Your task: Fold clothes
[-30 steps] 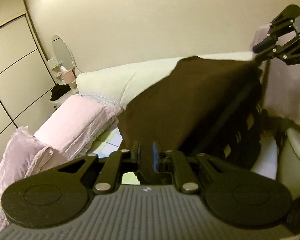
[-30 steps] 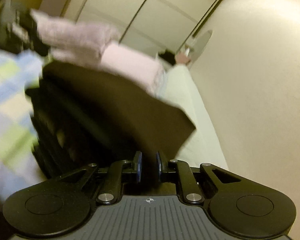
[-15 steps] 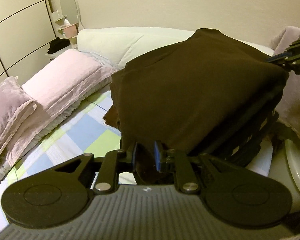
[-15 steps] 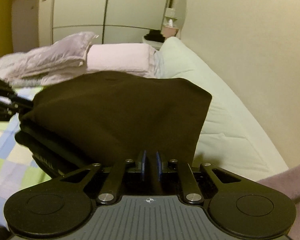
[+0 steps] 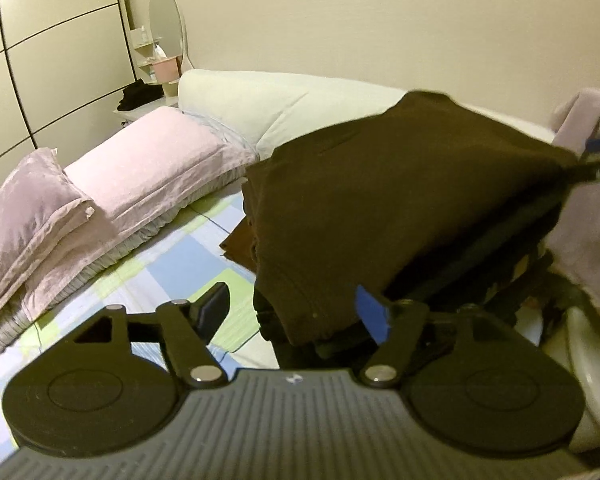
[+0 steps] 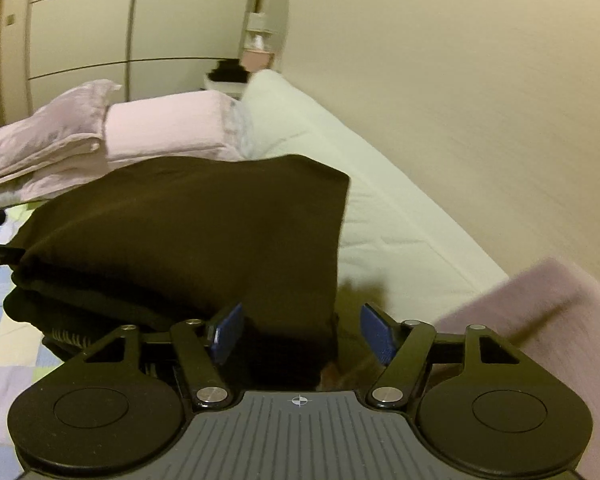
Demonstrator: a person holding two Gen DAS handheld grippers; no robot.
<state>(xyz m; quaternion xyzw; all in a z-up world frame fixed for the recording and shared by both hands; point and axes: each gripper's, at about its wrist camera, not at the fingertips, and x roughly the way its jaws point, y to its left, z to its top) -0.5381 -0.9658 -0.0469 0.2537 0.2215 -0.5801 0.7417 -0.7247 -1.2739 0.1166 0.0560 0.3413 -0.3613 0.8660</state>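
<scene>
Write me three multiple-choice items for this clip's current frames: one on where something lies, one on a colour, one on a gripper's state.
1. Where does the folded dark brown garment lie?
A. on the bed's checked sheet, before the long white pillow
B. in the wardrobe
C. on the floor

2. What colour are the folded pillows at the head of the bed?
A. red
B. pale pink
C. black

3. How do the right gripper's jaws stand?
A. clamped on cloth
B. out of view
C. spread apart

Answers: 1 A, the cloth rests on the checked sheet near the white pillow; 2 B, both views show pale pink; 3 C, the blue pads stand wide apart.
</scene>
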